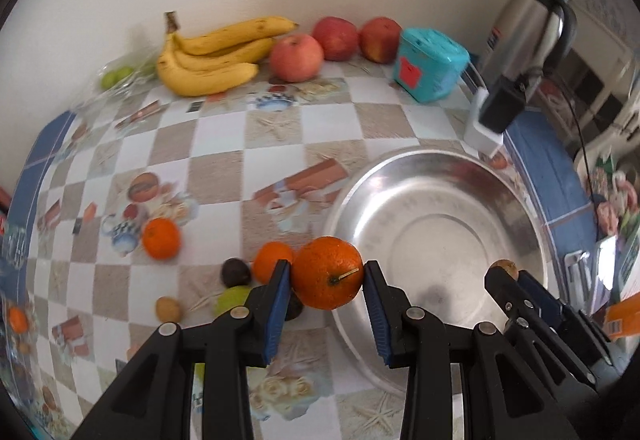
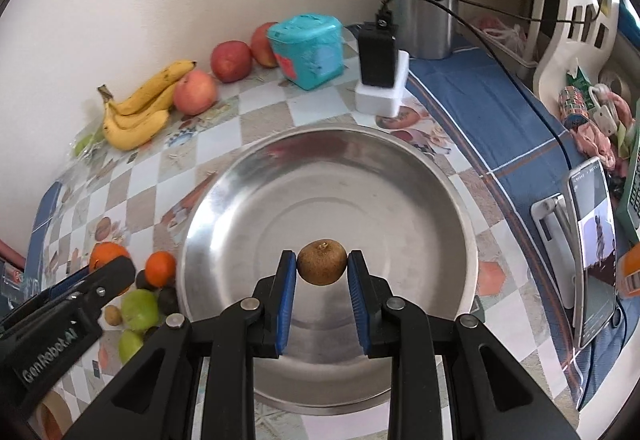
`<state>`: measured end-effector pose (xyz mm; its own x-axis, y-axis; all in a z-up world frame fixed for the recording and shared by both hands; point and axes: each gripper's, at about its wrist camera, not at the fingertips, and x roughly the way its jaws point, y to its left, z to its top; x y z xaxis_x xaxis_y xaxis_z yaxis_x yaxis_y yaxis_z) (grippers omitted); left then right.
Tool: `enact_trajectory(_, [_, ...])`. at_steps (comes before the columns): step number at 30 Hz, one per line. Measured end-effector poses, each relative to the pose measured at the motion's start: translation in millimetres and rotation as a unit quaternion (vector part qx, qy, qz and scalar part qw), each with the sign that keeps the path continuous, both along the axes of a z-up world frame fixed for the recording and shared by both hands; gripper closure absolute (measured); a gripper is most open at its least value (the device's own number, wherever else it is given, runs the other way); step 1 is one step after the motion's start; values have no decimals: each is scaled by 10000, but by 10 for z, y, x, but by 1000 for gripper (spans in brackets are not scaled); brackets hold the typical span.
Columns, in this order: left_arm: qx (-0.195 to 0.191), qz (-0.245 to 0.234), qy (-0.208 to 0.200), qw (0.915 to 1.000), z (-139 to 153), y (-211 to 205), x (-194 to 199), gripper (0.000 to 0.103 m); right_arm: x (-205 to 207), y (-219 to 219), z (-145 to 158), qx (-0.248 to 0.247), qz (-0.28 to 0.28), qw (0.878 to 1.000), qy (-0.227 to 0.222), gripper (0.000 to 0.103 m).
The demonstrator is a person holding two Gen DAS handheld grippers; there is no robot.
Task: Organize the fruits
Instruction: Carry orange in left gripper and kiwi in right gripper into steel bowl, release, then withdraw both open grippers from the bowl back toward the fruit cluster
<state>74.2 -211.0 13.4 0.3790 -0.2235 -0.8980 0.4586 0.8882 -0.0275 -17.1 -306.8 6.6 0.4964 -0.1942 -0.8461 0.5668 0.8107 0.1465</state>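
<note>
While our left gripper [image 1: 326, 276] clamps an orange [image 1: 327, 272] just beside the rim of the steel bowl [image 1: 516, 199], our right gripper [image 2: 322, 267] pinches a small brown fruit [image 2: 322, 262] above the bowl's middle; two more oranges [image 1: 161, 238] and green fruit [image 2: 139, 310] lie on the tabletop [image 1: 224, 143], bananas [image 1: 208, 55] and apples [image 1: 296, 57] sit by the wall

L gripper [image 1: 326, 278] & R gripper [image 2: 322, 268] both clamped, fingers level, side by side.

A teal box [image 1: 430, 65] sits beside a steel kettle [image 1: 528, 19].
</note>
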Motion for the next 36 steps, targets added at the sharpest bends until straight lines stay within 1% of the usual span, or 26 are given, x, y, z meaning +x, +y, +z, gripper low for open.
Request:
enact_trajectory(4, [200,-79,164,9996,-185,-156,16,62,-2,-71,-42,42,-63,10000,39,75])
enact_trajectory(7, [282,-85,201,9994,-278,-209,11,63,6,-120,-88,42,-104,9999,131,75])
enact_trajectory(14, [372,-116,184,9991,-331,-267,-21,62,-21,-229,-202,161,-235,9991,314,76])
enact_trajectory(15, [376,-116,181,9991,-329,-266,-22,61,-26,-238,-211,178,-244,9990,325,75])
enact_trajectory(17, [378,-100,153,9991,-316,-258,-28,54,-37,-243,-218,179,-259,9989,360,75])
enact_trajectory(18, [379,-90,148,9991,-309,-256,-26,46,-39,-241,-216,167,-248,9989,375,75])
enact_trajectory(19, [374,-78,146,9992,-300,-254,-22,43,-39,-238,-212,161,-236,9989,380,75])
enact_trajectory(23, [307,-58,147,9994,-254,-229,-18,43,-36,-227,-191,122,-201,9989,402,75])
enact_trajectory(25, [283,-49,140,9995,-230,-222,-16,41,-29,-219,-188,77,-187,9988,448,75])
enact_trajectory(26, [283,-32,118,9995,-211,-210,-17,40,-25,-219,-189,64,-184,9988,457,74])
enact_trajectory(28, [253,0,117,9996,-183,-181,-11,37,-14,-211,-182,23,-173,9987,479,65])
enact_trajectory(31, [172,101,147,9997,-138,-102,7,35,-13,-202,-167,-65,-164,9985,513,58])
enact_trajectory(33, [150,181,131,9996,-105,-44,17,35,-19,-211,-155,-35,-174,9987,483,53])
enact_trajectory(36, [114,310,116,9994,-64,68,44,34,-17,-200,-142,-83,-147,9986,508,52])
